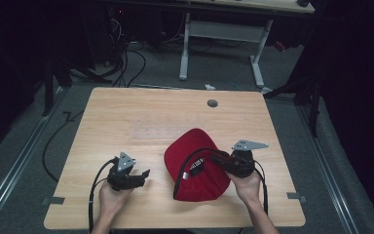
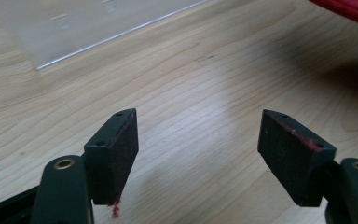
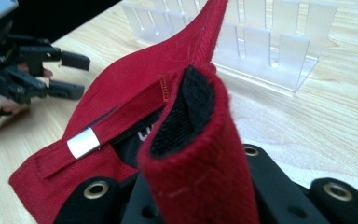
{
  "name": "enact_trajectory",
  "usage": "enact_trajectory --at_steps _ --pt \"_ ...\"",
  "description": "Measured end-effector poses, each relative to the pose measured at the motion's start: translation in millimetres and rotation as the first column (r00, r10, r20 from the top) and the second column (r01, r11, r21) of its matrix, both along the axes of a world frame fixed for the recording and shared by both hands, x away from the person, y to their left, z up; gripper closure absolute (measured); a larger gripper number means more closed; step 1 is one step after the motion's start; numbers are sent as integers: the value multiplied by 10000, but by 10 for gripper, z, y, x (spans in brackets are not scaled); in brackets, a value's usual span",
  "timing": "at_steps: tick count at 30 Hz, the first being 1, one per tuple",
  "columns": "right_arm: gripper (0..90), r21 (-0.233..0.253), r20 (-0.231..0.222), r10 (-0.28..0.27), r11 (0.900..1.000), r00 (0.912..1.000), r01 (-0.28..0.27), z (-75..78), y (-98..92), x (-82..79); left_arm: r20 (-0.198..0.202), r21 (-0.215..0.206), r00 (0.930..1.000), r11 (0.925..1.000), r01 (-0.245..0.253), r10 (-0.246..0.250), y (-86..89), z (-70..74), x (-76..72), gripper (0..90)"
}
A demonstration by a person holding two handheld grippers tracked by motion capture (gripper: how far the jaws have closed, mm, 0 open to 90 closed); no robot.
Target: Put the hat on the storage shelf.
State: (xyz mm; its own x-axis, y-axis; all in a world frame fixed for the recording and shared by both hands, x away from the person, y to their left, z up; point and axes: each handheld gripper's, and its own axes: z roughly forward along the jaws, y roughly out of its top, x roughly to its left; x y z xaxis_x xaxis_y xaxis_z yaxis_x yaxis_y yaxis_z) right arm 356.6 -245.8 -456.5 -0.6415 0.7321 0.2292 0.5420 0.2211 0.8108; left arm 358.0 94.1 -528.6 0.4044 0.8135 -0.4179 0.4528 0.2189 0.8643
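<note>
A red cap (image 1: pixel 191 142) lies on the wooden table (image 1: pixel 126 109), right of centre. My right gripper (image 1: pixel 215 159) reaches in from the cap's right side and is shut on its red back strap (image 3: pixel 200 154), whose black velcro lining shows. A silver buckle (image 3: pixel 84 142) sits on the cap (image 3: pixel 121 88) beside the strap. My left gripper (image 1: pixel 144 177) is held low over bare wood just left of the cap, open, with nothing between its pads (image 2: pixel 116 149). In the left gripper view the cap's edge (image 2: pixel 349 9) is at the top right. The right gripper view shows the left gripper (image 3: pixel 81 75) at the far left.
A clear acrylic slotted stand (image 3: pixel 270 42) rests on the table just behind the cap, faint in the high view (image 1: pixel 160 131). A round cable hole (image 1: pixel 212 103) is near the far edge. Beyond the table stand a white desk frame (image 1: pixel 224 34) and floor cables (image 1: pixel 126 58).
</note>
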Motion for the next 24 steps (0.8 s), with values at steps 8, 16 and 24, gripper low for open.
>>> enact_trajectory --at_steps 8,16,24 --pt "850 79 46 -4 10000 10000 4 88 28 40 33 81 9969 9968 789 -789 -246 47 -63 284" --pt "850 366 67 -53 9993 10000 50 175 72 82 125 -189 9920 9919 1256 -1253 -465 84 -67 287" --pt "850 513 169 -98 9986 9998 89 268 135 148 157 -221 9886 9884 1503 -1499 -591 72 -73 288"
